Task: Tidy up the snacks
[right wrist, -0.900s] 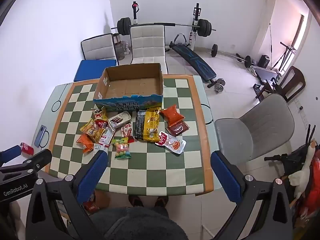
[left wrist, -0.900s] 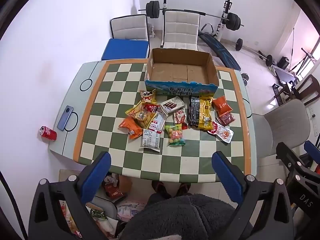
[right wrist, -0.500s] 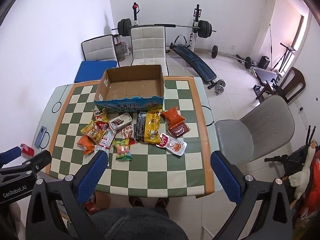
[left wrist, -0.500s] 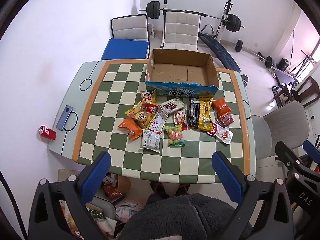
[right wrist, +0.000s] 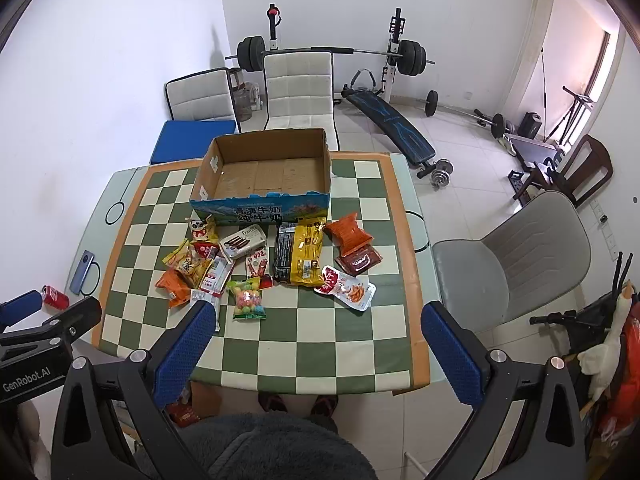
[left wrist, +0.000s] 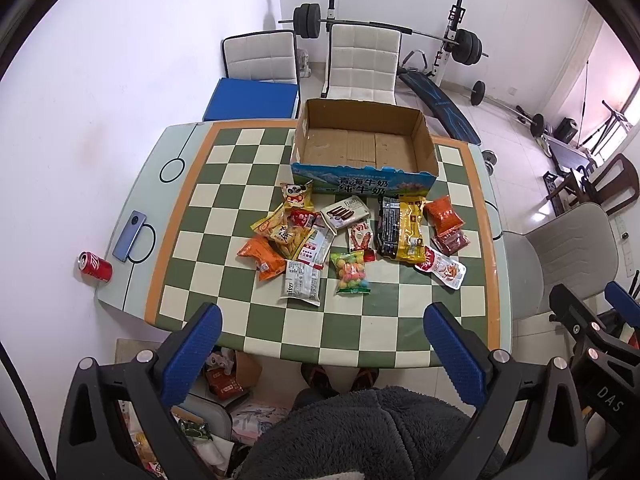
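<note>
My left gripper (left wrist: 322, 334) and right gripper (right wrist: 316, 332) are wide open and hold nothing. The bright snack packets (left wrist: 352, 240) lie mid-table, just before the empty brown cardboard box (left wrist: 362, 148) at the checkered table's (left wrist: 360, 340) far edge. I should go down slowly and pinch one packet by its edge.

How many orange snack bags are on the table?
2. One orange bag lies at the left edge of the pile; the other at the right, beside the yellow packet. Others may be buried.

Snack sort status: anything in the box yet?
Nothing done: the cardboard box is empty. Nothing in hand: the left tool and right tool are open, above the table's near edge. Left: the whole snack pile in front of the box.
</note>
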`<state>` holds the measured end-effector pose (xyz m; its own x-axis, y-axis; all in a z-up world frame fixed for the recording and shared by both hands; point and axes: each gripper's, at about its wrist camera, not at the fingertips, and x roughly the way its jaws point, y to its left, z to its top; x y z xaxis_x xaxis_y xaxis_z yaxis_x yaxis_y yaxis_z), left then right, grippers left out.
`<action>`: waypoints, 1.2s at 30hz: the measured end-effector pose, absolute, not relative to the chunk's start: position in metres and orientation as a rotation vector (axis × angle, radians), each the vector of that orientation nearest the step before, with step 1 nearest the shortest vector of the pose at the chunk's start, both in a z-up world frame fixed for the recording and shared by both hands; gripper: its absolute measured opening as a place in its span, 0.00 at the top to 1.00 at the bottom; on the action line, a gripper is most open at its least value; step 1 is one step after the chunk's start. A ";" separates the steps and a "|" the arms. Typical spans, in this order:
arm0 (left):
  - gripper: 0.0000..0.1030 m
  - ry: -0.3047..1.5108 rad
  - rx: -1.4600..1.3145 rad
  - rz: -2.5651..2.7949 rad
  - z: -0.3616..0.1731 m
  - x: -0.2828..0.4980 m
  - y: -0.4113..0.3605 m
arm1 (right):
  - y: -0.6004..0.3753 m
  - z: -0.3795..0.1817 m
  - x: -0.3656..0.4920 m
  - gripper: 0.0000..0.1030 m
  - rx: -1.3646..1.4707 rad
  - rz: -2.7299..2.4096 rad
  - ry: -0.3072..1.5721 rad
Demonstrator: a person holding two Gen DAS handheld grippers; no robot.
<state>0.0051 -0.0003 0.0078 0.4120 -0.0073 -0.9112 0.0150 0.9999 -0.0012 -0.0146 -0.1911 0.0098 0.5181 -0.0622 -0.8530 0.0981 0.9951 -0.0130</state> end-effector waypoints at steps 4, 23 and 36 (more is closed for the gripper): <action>0.00 1.145 0.010 -0.016 0.008 0.005 0.000 | -0.190 0.009 -0.012 0.00 0.039 -0.095 1.020; 0.00 1.140 0.008 -0.013 0.010 0.006 0.002 | -0.190 0.009 -0.012 0.00 0.038 -0.094 1.014; 0.00 1.139 0.007 -0.014 0.011 0.006 0.002 | -0.190 0.019 -0.004 0.00 0.040 -0.095 1.011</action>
